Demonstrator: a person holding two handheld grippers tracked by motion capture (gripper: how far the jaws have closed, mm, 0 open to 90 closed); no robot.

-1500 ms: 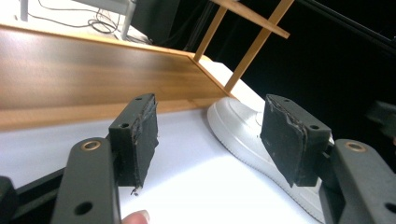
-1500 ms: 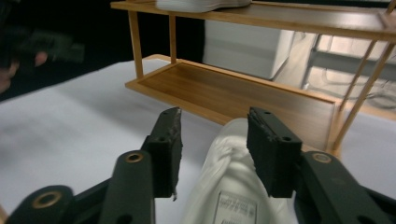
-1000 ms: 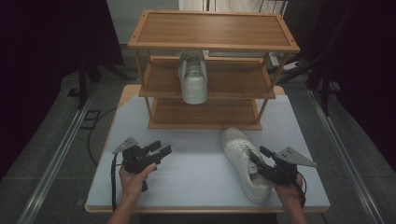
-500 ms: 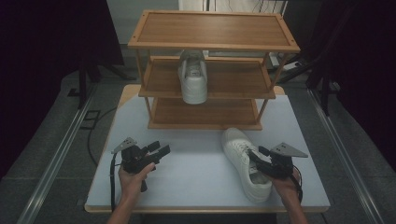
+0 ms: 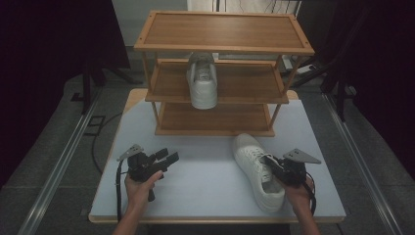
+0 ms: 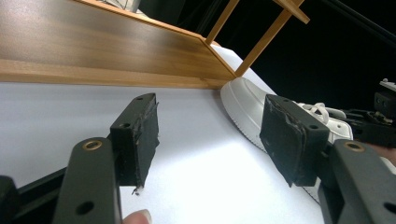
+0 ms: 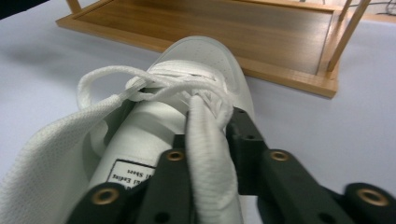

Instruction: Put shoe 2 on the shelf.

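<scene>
A white sneaker (image 5: 255, 169) lies on the white table (image 5: 205, 186) at the right, toe toward the wooden rack (image 5: 220, 73). My right gripper (image 5: 272, 165) is shut on the right side wall of the sneaker (image 7: 177, 116), one jaw inside the shoe opening and one outside. A second white sneaker (image 5: 202, 81) rests on the rack's middle shelf, toe toward me. My left gripper (image 5: 165, 160) hovers low over the table at the left, open and empty, with its pads (image 6: 140, 135) wide apart. From there the near sneaker (image 6: 247, 100) shows past the right jaw.
The rack has three shelves; the top shelf (image 5: 222, 30) and bottom shelf (image 5: 213, 117) are bare. The bottom shelf's front edge (image 7: 289, 77) lies just beyond the held sneaker's toe. Dark floor and stands surround the table.
My right gripper moved forward along the sneaker and closed on its side wall. The left gripper stayed about where it was.
</scene>
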